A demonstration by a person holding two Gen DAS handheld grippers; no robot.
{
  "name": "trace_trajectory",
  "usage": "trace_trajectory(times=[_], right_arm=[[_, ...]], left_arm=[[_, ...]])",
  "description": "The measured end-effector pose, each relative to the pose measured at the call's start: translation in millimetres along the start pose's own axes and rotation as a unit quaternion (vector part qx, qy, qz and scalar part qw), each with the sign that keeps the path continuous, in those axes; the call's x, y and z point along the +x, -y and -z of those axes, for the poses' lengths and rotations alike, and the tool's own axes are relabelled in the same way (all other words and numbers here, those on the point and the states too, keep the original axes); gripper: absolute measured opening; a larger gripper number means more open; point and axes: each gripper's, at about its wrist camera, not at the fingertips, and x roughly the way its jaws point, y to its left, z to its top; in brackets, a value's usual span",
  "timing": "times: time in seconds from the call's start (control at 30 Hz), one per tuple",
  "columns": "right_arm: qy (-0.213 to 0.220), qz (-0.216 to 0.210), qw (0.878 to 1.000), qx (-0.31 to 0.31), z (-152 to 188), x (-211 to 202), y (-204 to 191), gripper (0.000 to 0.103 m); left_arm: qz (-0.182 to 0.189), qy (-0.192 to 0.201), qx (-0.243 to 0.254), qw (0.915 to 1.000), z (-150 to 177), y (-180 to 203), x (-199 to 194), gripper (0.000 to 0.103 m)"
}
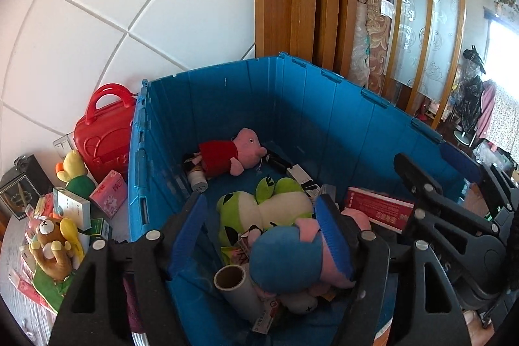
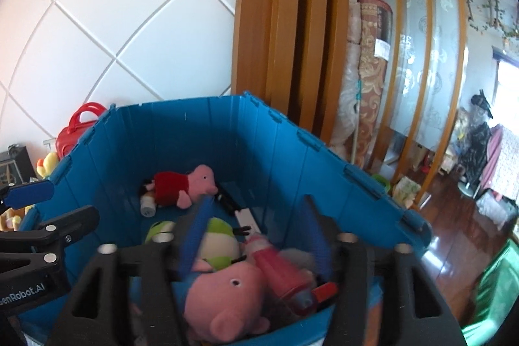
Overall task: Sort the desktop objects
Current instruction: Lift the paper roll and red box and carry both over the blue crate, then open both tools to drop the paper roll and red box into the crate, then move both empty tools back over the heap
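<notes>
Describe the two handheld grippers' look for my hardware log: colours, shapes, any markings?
Both match: the left gripper and right gripper have matte black plastic frames with triangular cut-outs, round silver bolt heads, and two long fingers faced with ribbed blue pads. In the right wrist view, the left gripper's black body carries white lettering ending "enRobot.AI". No cables or sleeves are clearly visible.

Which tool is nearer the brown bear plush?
Left. The left tool is over the blue crate, brown bear plush to its left; the right tool sits farther right.
</notes>
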Motion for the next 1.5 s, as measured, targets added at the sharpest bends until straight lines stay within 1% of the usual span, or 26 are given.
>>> trace_trajectory(times=[0.03,0.07,0.1,0.13,0.2,0.27,0.4,0.47,0.53,0.73,0.83,0.9,1.0,1.07,1.13,1.2,1.23,1.37,1.43,1.5], right_arm=[[0.006,0.008,1.000,-0.003,0,-5,-1,0.079],[0.010,0.014,1.000,-0.005,0,-10,-1,0.085],[0.015,0.017,1.000,-0.006,-1,-13,-1,0.097],[0.020,0.023,1.000,-0.007,-1,-18,-1,0.100],[0.028,0.030,0.999,-0.008,-1,-26,-1,0.103],[0.035,0.025,0.999,-0.004,-1,-34,-1,0.103],[0.043,0.033,0.999,-0.004,4,-51,-7,0.103],[0.048,0.026,0.999,-0.003,6,-59,-11,0.103],[0.054,0.014,0.998,-0.002,8,-69,-19,0.103],[0.087,-0.035,0.996,-0.001,14,-103,-55,0.103],[0.109,-0.067,0.992,-0.008,16,-121,-81,0.103],[0.123,-0.081,0.989,-0.015,17,-130,-101,0.103],[0.133,-0.100,0.986,-0.031,19,-140,-139,0.103],[0.127,-0.115,0.984,-0.043,22,-143,-167,0.103],[0.114,-0.150,0.981,-0.048,25,-143,-193,0.103],[0.088,-0.191,0.976,-0.051,27,-138,-216,0.103],[0.071,-0.205,0.975,-0.053,30,-134,-230,0.103],[0.010,-0.215,0.975,-0.063,50,-111,-273,0.103],[-0.026,-0.202,0.977,-0.068,65,-96,-291,0.103],[-0.058,-0.193,0.976,-0.078,83,-81,-305,0.103]], left_arm=[[-0.003,0.005,-0.002,1.0000,1,0,-4,0.070],[-0.005,0.011,-0.001,0.9999,2,-1,-8,0.071],[-0.009,0.017,-0.001,0.9998,2,-1,-12,0.072],[-0.010,0.022,0.000,0.9997,3,-2,-16,0.073],[-0.012,0.033,-0.001,0.9994,7,-5,-26,0.074],[-0.017,0.047,0.000,0.9988,12,-10,-36,0.076],[-0.029,0.082,0.003,0.9962,25,-24,-58,0.076],[-0.028,0.100,-0.009,0.9946,33,-37,-71,0.076],[-0.028,0.109,-0.019,0.9934,40,-52,-81,0.076],[-0.042,0.113,-0.052,0.9913,71,-108,-104,0.076],[-0.062,0.098,-0.063,0.9912,89,-138,-111,0.076],[-0.081,0.093,-0.078,0.9893,102,-162,-116,0.076],[-0.100,0.078,-0.099,0.9870,123,-202,-123,0.076],[-0.115,0.065,-0.112,0.9850,137,-231,-126,0.076],[-0.128,0.054,-0.123,0.9826,154,-260,-129,0.076],[-0.147,0.042,-0.131,0.9796,173,-287,-130,0.076],[-0.155,0.038,-0.132,0.9782,182,-300,-131,0.076],[-0.188,0.011,-0.132,0.9732,223,-349,-127,0.076],[-0.187,-0.004,-0.141,0.9722,241,-370,-122,0.076],[-0.195,-0.024,-0.149,0.9690,260,-387,-115,0.076]])
